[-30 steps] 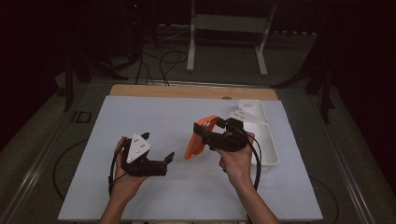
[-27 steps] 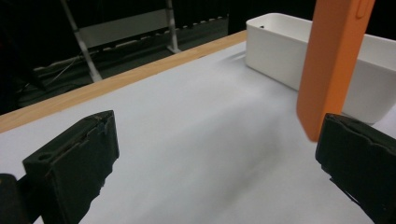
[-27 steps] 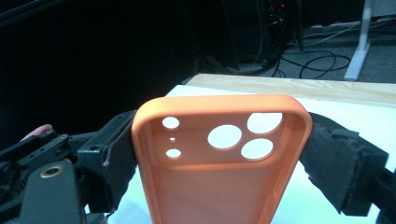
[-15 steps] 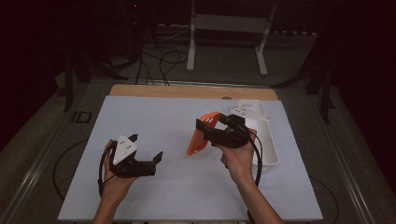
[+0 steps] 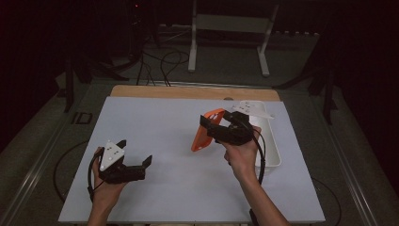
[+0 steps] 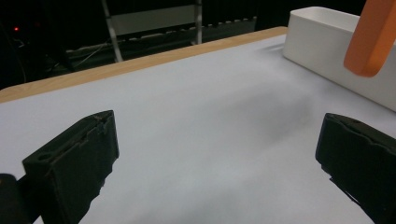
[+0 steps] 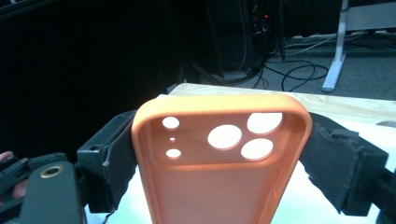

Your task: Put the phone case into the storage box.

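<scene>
**Orange case clamped in right gripper, left gripper empty**

Right gripper [image 5: 217, 125]: held above the middle-right of the white mat [image 5: 155, 122], jaws closed against the two long edges of an orange phone case [image 5: 206, 135]. Case lifted clear of the mat, tilted, lower end hanging down and left of the jaws in the high view. Seen along the right gripper [image 7: 219, 154]: hollow inside of the case [image 7: 219, 154] facing the camera, camera cut-outs near the top, black pads pressed on both sides. Wrapped around the gripper body from below, the right hand [image 5: 242, 157].

Just behind and to the right of that gripper, a white bin [image 5: 270, 146] on the mat's right side, long side running away from the person. Something white and flat across the bin's far end; what it is, unclear.

Left gripper [image 5: 134, 157]: low over the near-left part of the mat, well apart from the case, jaws spread wide with nothing between them. Carried in the left hand [image 5: 106, 188], grey plate on top, cable looping off to the left. Along the left gripper [image 6: 215, 158]: bare mat between the two black jaws, bin [image 6: 327, 46] at upper right, a corner of the case [image 6: 373, 37] hanging in front of it.

Beyond the mat's far edge, a strip of wooden table [image 5: 188, 92].
</scene>
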Available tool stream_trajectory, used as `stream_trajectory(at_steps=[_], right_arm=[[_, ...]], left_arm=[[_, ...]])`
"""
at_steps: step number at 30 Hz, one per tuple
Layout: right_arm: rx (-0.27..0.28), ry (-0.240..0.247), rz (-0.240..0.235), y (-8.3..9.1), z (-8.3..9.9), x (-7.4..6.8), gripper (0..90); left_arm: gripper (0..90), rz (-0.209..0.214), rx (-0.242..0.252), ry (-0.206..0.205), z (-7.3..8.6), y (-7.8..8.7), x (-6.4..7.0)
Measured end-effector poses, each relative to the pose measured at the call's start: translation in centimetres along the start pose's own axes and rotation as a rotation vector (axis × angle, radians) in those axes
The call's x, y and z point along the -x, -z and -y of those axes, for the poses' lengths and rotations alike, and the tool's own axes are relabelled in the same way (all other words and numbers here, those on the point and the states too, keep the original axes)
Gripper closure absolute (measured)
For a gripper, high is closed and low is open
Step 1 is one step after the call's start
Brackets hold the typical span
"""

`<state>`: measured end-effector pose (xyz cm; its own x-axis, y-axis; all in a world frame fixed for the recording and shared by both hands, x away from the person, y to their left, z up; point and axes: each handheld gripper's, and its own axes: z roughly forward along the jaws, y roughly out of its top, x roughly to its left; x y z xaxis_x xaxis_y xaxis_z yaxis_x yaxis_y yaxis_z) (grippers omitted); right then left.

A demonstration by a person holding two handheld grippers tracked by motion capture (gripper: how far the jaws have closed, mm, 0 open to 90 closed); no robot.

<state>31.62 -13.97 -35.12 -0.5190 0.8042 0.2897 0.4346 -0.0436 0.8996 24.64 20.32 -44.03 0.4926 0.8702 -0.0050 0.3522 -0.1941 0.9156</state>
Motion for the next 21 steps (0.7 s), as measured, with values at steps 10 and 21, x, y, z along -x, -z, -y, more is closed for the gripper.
stream_trajectory(at_steps=[10,21], right_arm=[[0.011,0.009,0.018,-0.2,-0.4,0.3,16.7],[0.019,0.012,0.032,-0.4,-0.8,0.6,16.7]], left_arm=[[0.4,-0.025,-0.001,0.025,1.5,0.7,-1.0],[0.4,-0.049,0.021,0.028,3.0,1.3,-1.6]])
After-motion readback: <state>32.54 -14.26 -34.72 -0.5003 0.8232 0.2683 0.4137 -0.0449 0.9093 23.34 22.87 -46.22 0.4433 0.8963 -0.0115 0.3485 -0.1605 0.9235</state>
